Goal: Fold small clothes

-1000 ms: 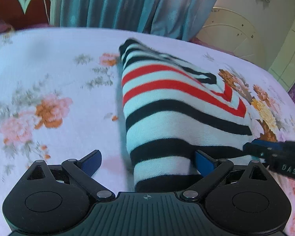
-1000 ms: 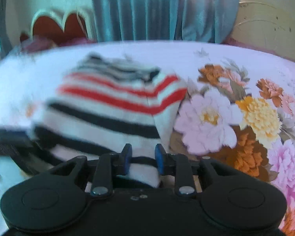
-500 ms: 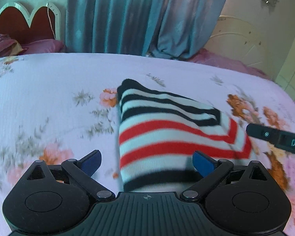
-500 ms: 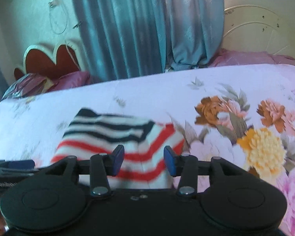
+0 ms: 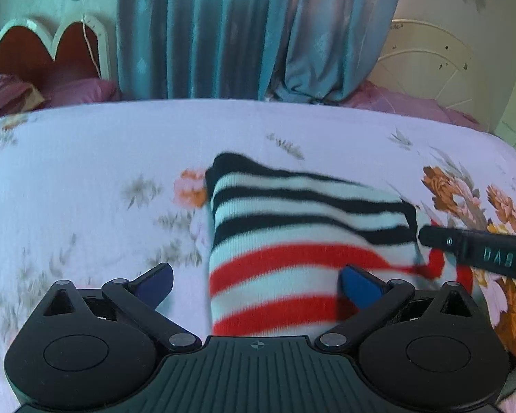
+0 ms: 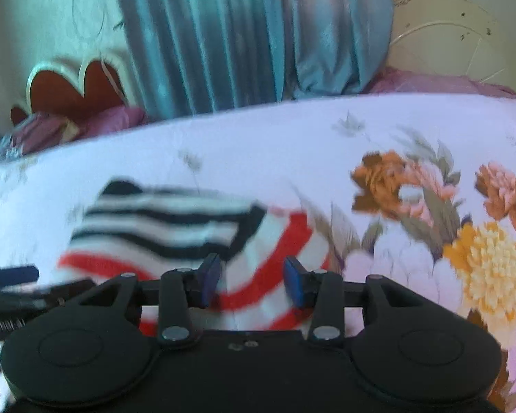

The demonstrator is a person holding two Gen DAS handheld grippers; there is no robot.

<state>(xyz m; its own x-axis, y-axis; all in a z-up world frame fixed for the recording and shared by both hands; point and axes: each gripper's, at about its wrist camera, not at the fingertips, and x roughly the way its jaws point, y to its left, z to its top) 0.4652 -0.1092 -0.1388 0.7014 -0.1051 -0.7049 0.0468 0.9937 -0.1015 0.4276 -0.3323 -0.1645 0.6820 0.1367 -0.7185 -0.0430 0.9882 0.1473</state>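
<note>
A folded striped sweater [image 5: 302,241] is lying on the floral bedspread [image 5: 86,172] while the left gripper [image 5: 258,280] is hovering wide apart and the right gripper [image 6: 253,280], jaws just parted, is gripping nothing.

Black left claw [image 5: 256,280] with blue pads [image 5: 359,284] and ribbed housing.
</note>
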